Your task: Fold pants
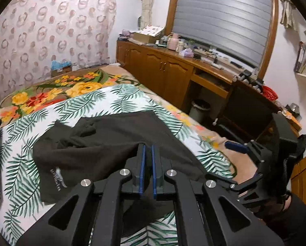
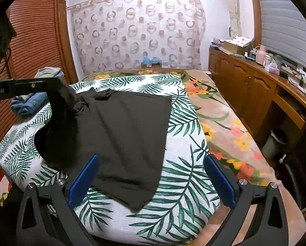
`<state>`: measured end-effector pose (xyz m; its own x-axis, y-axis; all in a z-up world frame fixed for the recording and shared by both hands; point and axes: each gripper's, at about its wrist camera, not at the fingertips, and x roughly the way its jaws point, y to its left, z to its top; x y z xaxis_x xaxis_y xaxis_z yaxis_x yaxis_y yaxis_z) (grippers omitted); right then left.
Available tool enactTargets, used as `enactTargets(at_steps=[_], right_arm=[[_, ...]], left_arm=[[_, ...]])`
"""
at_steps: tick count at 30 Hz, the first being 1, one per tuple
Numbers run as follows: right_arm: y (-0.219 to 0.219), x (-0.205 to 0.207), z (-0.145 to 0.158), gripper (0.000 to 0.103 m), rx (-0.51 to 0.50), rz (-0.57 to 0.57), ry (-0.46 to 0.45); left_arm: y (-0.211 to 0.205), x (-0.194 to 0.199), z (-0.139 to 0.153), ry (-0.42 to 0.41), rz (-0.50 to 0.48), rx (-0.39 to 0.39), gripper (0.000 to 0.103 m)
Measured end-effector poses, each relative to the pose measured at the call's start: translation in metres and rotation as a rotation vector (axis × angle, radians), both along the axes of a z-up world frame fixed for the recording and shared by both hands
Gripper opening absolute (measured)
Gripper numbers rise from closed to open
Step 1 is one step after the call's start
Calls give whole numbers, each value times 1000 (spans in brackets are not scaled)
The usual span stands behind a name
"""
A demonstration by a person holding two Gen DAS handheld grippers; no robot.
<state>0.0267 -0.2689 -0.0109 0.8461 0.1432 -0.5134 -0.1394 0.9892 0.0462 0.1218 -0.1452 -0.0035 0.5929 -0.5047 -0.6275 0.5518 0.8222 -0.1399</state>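
Note:
Black pants (image 1: 112,139) lie spread on a leaf-print cover (image 1: 19,164) on the bed. My left gripper (image 1: 148,149) has its blue pads almost together with only a thin slit between them. The cloth rises in a ridge to its tips, so it looks pinched there. In the right wrist view the pants (image 2: 122,127) lie flat at the right and bunch upward at the left under the left gripper's black frame (image 2: 30,86). My right gripper (image 2: 153,182) stands wide open over the pants' near corner, gripping nothing. One of its blue fingers (image 1: 235,147) shows at the bed's right edge.
Folded jeans (image 2: 28,104) and other clothes lie at the cover's far left. A floral blanket (image 2: 224,123) covers the bed (image 2: 245,205) beyond and to the right. Wooden cabinets (image 2: 245,86) with clutter on top line the right wall, with a waste bin (image 2: 275,141) beside the bed.

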Motion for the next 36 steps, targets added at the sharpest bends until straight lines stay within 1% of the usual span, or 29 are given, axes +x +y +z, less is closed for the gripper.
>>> enactTargets(at_steps=[1, 2, 3, 4, 5, 9, 11, 13, 16, 19, 23, 25, 26, 32, 36], right_arm=[[3, 1, -1, 100, -1, 2, 1], [4, 1, -1, 100, -1, 4, 1], [2, 1, 0, 99, -1, 5, 0], [3, 2, 0, 99, 2, 7, -1], [3, 4, 1, 98, 5, 9, -3], [2, 12, 5, 93, 50, 41, 2], [5, 16, 8, 89, 48, 54, -3], [9, 22, 11, 80, 35, 74, -3], [12, 31, 11, 69, 31, 108, 6], [15, 44, 9, 65, 44, 143, 26], [20, 65, 4, 59, 45, 173, 62], [24, 76, -1, 52, 45, 191, 88], [25, 80, -1, 51, 46, 194, 99], [28, 96, -13, 36, 64, 224, 169], [25, 103, -12, 22, 90, 237, 181]], left_arm=[[-1, -1, -1, -3, 5, 19, 24], [2, -3, -1, -9, 10, 32, 33], [6, -5, -1, -18, 20, 34, 51], [11, -7, -1, -24, 28, 29, 62], [17, -9, -2, -26, 39, 23, 64], [40, -12, -7, -25, 102, 38, 65], [50, -9, -12, -14, 128, 41, 65], [58, -7, -19, 3, 143, 45, 65], [61, -8, -31, 21, 148, 51, 65], [61, -7, -44, 46, 145, 60, 65], [58, -3, -65, 86, 142, 98, 65], [58, -2, -73, 105, 144, 104, 65], [58, -2, -77, 111, 146, 108, 65], [63, -1, -93, 153, 154, 125, 65], [68, -4, -97, 156, 160, 105, 65]])
